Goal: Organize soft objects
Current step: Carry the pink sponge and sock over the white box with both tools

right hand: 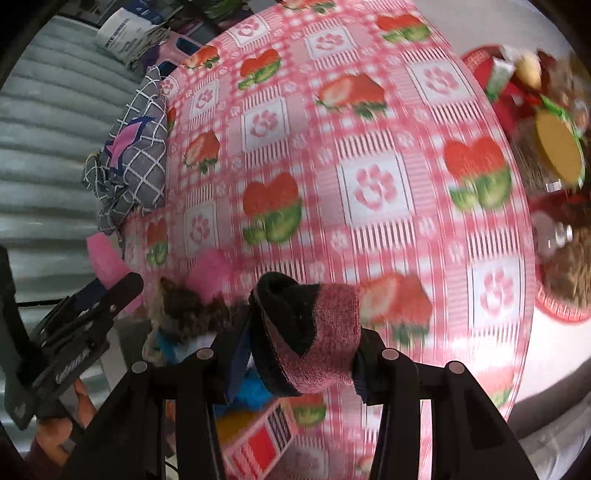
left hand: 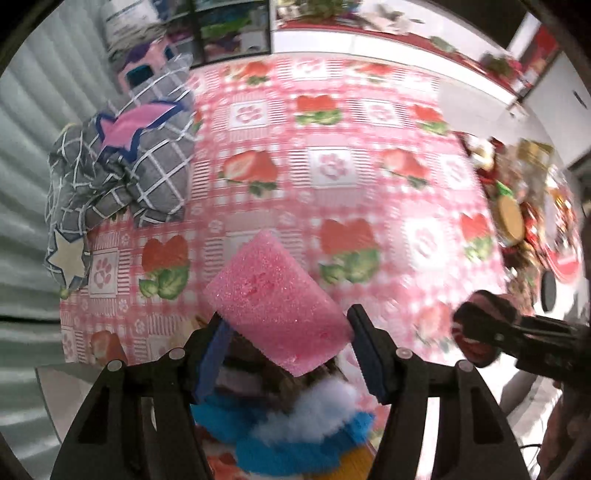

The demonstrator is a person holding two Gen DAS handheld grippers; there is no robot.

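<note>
On the table, a strawberry-print tablecloth (left hand: 332,166); behind, seemingly shelves (left hand: 229,33).

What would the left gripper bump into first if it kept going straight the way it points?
Probably the strawberry tablecloth: the left gripper, holding the pink sponge, points steeply down at bare cloth, though depth is hard to judge.

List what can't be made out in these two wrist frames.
- Left wrist view: blue-and-white fluffy pile, mostly hidden behind pink foam sponge and left gripper.
- Right wrist view: red clutter at table's right edge, motion-blurred.
- Right wrist view: red-and-white box, print unreadable.
</note>
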